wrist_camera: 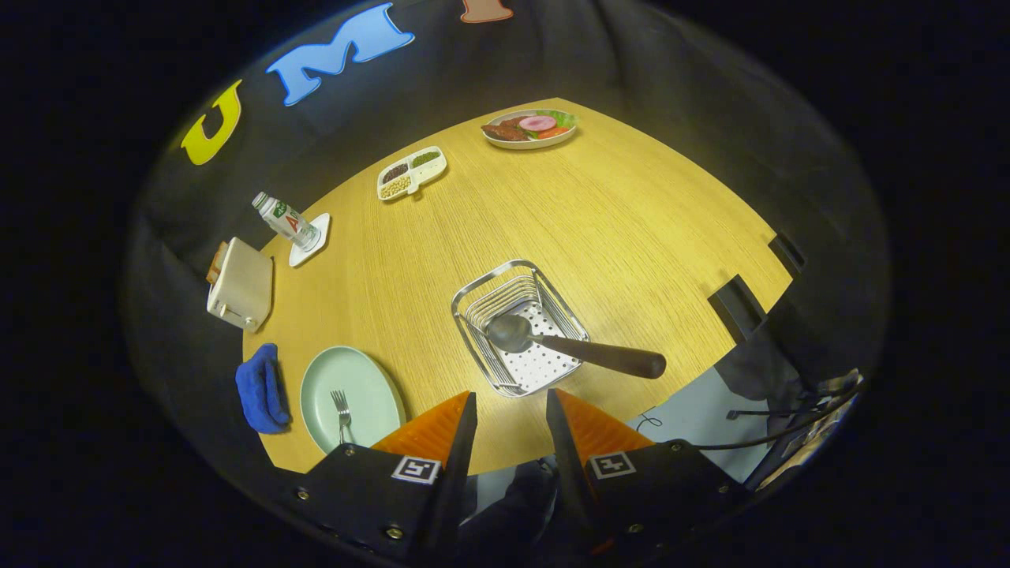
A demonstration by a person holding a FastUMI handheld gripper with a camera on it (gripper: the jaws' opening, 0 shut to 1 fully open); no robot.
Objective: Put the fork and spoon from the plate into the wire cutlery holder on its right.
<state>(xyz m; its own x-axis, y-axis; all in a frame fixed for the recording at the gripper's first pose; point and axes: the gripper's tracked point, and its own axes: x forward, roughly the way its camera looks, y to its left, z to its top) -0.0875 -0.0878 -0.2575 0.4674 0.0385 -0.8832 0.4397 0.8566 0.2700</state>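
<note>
The wire cutlery holder (pixel 521 327) stands on the wooden table just ahead of my fingers. A spoon (pixel 572 347) with a dark handle lies in it, bowl inside and handle sticking out over the holder's right rim. To the left of my fingers sits a pale green plate (pixel 355 379) with a fork (pixel 342 414) lying on it. My gripper (pixel 511 410) hangs above the table's near edge, open, with nothing between its fingers.
A blue cloth (pixel 262 388) lies left of the plate. Beyond it stand a toaster (pixel 241 285) and a bottle (pixel 286 221) on a white coaster. A divided snack dish (pixel 412 173) and a plate of food (pixel 529 127) sit at the far side.
</note>
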